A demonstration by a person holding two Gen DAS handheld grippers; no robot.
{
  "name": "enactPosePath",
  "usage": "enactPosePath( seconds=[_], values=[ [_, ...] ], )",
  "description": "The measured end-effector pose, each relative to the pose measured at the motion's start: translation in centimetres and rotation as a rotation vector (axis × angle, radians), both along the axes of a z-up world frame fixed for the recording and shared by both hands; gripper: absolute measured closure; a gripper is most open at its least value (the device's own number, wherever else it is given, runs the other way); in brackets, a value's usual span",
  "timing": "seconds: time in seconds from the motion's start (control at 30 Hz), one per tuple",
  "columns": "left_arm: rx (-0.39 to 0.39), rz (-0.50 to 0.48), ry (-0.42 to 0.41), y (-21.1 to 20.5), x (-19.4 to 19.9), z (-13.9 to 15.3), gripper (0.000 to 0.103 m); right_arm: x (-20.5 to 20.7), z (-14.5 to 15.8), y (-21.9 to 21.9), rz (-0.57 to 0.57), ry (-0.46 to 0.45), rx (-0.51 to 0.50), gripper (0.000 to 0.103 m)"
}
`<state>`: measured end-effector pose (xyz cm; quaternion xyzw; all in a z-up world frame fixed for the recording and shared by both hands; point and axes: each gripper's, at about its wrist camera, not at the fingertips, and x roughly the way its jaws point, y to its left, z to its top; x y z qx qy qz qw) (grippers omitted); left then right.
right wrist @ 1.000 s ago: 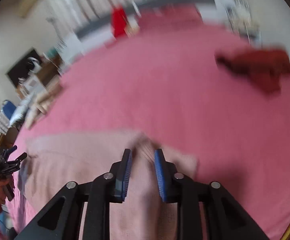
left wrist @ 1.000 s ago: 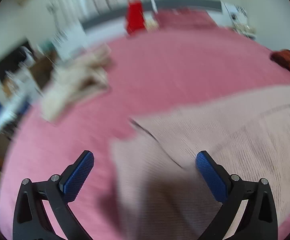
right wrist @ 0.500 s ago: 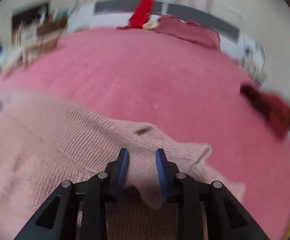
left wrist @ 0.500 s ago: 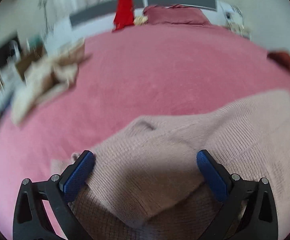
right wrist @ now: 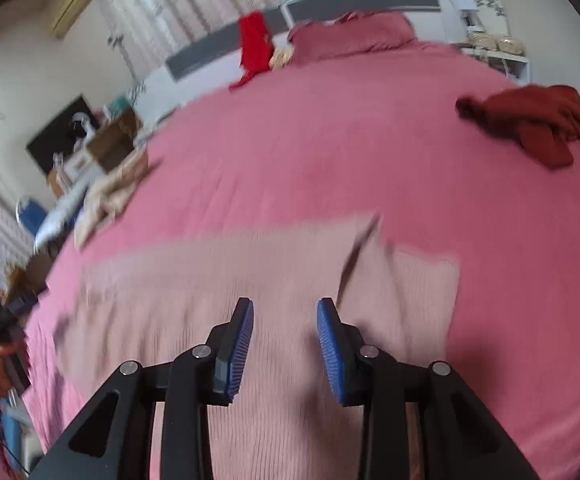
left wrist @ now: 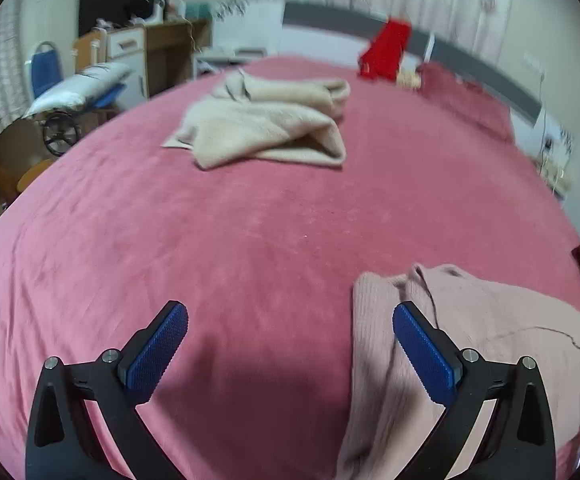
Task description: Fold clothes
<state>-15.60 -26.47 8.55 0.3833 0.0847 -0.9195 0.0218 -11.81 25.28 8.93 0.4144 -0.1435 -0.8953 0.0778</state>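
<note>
From the left wrist, the left gripper (left wrist: 290, 320) was spread wide with nothing in it over bare pink bedspread (left wrist: 250, 216) — the pale pink sweater (left wrist: 489, 320) sat at its right finger, left edge running alongside, beige garment (left wrist: 270, 128) well beyond. From the right wrist, the right gripper (right wrist: 285, 308) was narrow, jaws opening above the sweater (right wrist: 218, 280) — nothing pinched, open bedspread (right wrist: 349, 140) ahead up to a dark red garment (right wrist: 529, 120).
</note>
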Motion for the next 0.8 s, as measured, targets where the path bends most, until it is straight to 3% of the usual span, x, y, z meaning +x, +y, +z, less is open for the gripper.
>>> enactPosePath(
  seconds=[0.1,0.13,0.2,0.23,0.3,0.43,0.47,0.57,0.7,0.8],
  values=[
    [-0.043,-0.119,0.043,2.9,3.0,-1.2,0.0,1.8,-3.0,-2.0,0.033,-0.039,0.067,0.07],
    [-0.116,-0.182,0.022,4.6,3.3,-2.2,0.0,2.1,-3.7,-2.6,0.041,-0.051,0.097,0.07],
    [-0.27,-0.201,-0.071,6.5,3.2,-4.4,0.0,2.0,-5.1,-2.8,0.046,-0.081,0.176,0.072],
    [-0.268,-0.183,-0.094,6.2,3.1,-4.7,0.0,1.8,-4.5,-2.4,0.041,-0.085,0.154,0.072],
    [-0.185,-0.131,-0.11,4.6,3.0,-4.8,0.0,1.7,-3.3,-1.6,0.035,-0.091,0.107,0.071],
    [0.006,-0.007,-0.054,0.0,4.7,-2.6,0.0,4.6,1.2,0.4,0.075,0.013,0.033,0.069],
    [0.058,0.032,-0.061,-1.2,5.3,-2.5,0.0,5.4,1.6,1.4,0.052,0.009,0.01,0.068],
    [0.174,0.142,-0.111,-3.5,8.1,-2.9,0.0,7.6,-0.4,4.8,-0.081,-0.105,-0.191,0.068],
    [0.249,0.158,-0.222,-1.1,11.5,-3.5,0.0,10.7,-3.2,5.4,-0.161,-0.194,-0.296,0.067],
    [0.232,0.062,-0.233,4.1,14.7,-3.2,0.0,13.5,-4.2,3.2,-0.126,-0.255,-0.24,0.067]
  ],
)
